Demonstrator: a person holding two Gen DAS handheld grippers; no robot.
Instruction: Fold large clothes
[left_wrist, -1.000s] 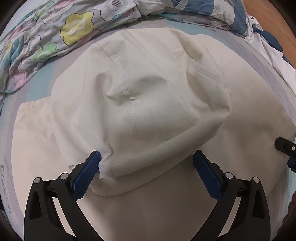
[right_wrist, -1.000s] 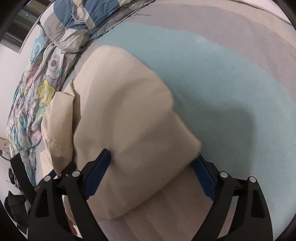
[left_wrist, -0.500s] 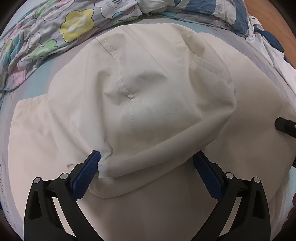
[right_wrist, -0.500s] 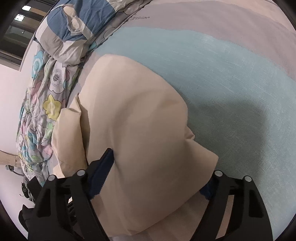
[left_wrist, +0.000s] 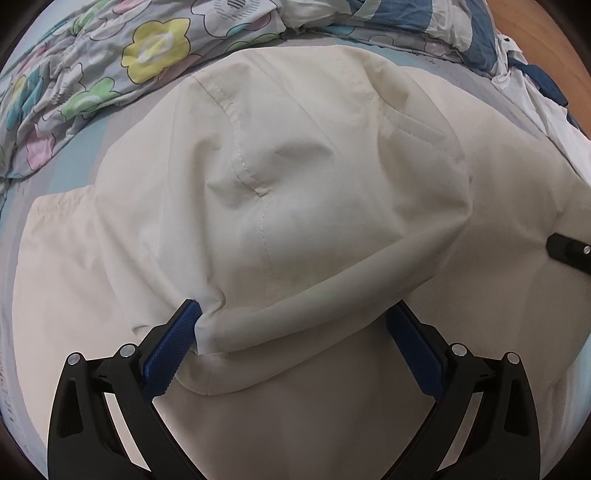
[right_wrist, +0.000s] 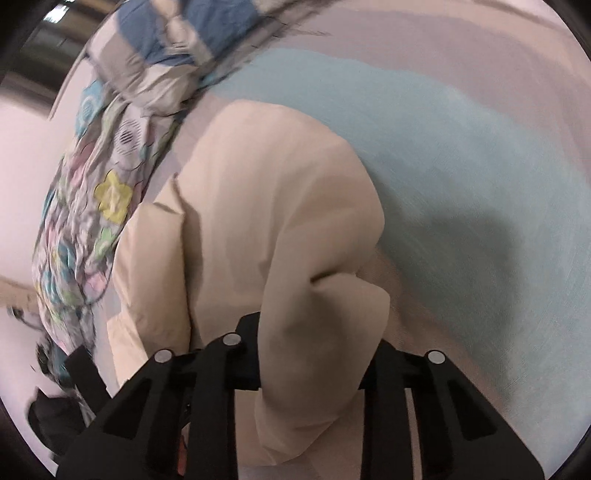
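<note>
A large cream garment (left_wrist: 295, 206) lies on the bed, with a stitched seam down its middle and a folded layer on top. My left gripper (left_wrist: 295, 325) is open, its blue-padded fingers (left_wrist: 173, 339) straddling the rolled front edge of the folded layer. In the right wrist view the same garment (right_wrist: 280, 229) bulges up between my right gripper's (right_wrist: 314, 358) black fingers, which have closed in on a fold of it. Cloth hides the right fingertips. The right gripper's tip (left_wrist: 570, 253) shows at the right edge of the left wrist view.
The bed sheet (right_wrist: 461, 166) is striped light blue and grey. A crumpled floral quilt (left_wrist: 110, 62) and a blue-and-white pillow (left_wrist: 424, 22) lie along the far side. Wooden floor (left_wrist: 535, 26) shows beyond the bed's far right corner.
My right gripper has closed from wide open onto the garment's fold and swung, blurring its view. My left gripper stays open and has crept slightly forward over the cloth.
</note>
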